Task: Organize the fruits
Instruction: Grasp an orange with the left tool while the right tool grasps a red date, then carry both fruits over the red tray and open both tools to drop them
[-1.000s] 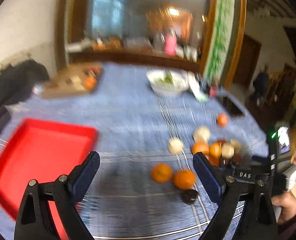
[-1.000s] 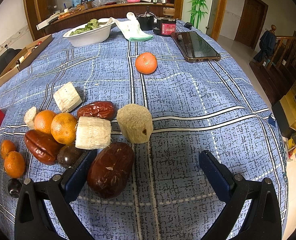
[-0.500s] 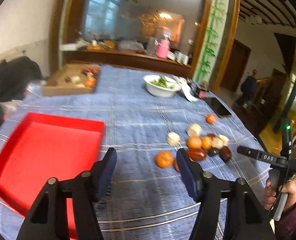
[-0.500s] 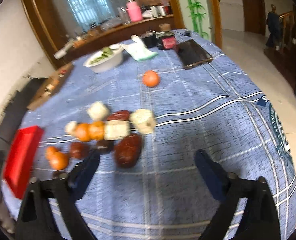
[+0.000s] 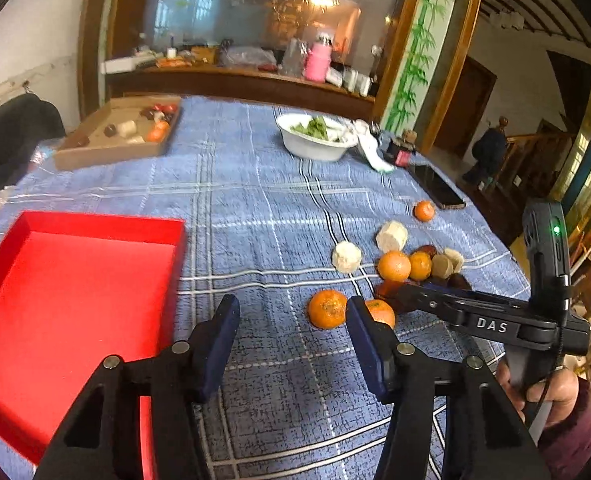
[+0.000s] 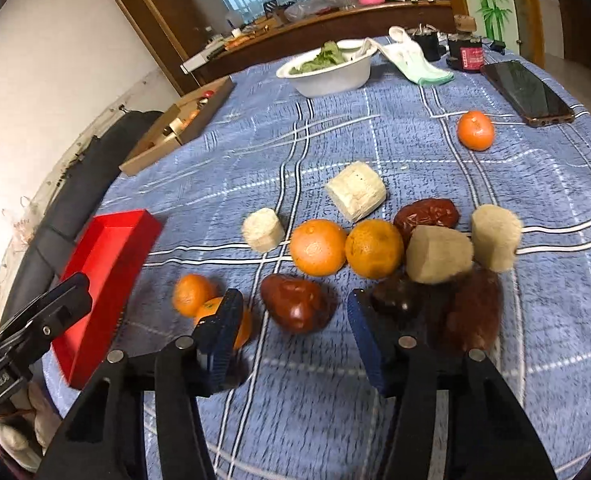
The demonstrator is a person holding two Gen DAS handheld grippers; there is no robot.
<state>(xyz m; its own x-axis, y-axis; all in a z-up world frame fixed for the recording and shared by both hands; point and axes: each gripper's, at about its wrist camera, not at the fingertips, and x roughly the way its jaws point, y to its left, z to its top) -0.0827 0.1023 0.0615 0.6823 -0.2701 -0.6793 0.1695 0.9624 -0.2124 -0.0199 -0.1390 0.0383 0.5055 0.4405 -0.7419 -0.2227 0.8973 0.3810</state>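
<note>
A heap of fruit lies on the blue checked cloth: oranges (image 6: 317,246), red dates, pale cut chunks (image 6: 355,190) and a dark round fruit (image 6: 395,300). My right gripper (image 6: 294,302) hangs over the heap's left end with a glossy red date (image 6: 295,314) between its fingers. The jaws are closing, and gaps still show on both sides of the date. My left gripper (image 5: 291,306) hovers above the cloth beside the red tray (image 5: 75,300), jaws closing on nothing. Two oranges (image 5: 327,308) lie just beyond its right finger.
A cardboard box (image 5: 95,156) holding fruit sits at the far left. A white bowl (image 5: 315,148) of greens, a cloth and a phone (image 5: 439,188) are at the back right. One orange (image 6: 475,130) lies apart near the phone. A person's hand (image 5: 551,392) grips the right handle.
Both grippers' jaws have narrowed from wide. The right gripper swung left from the big dark date to the glossy red date. The left gripper's view tilted, and the right tool came in beside it.
</note>
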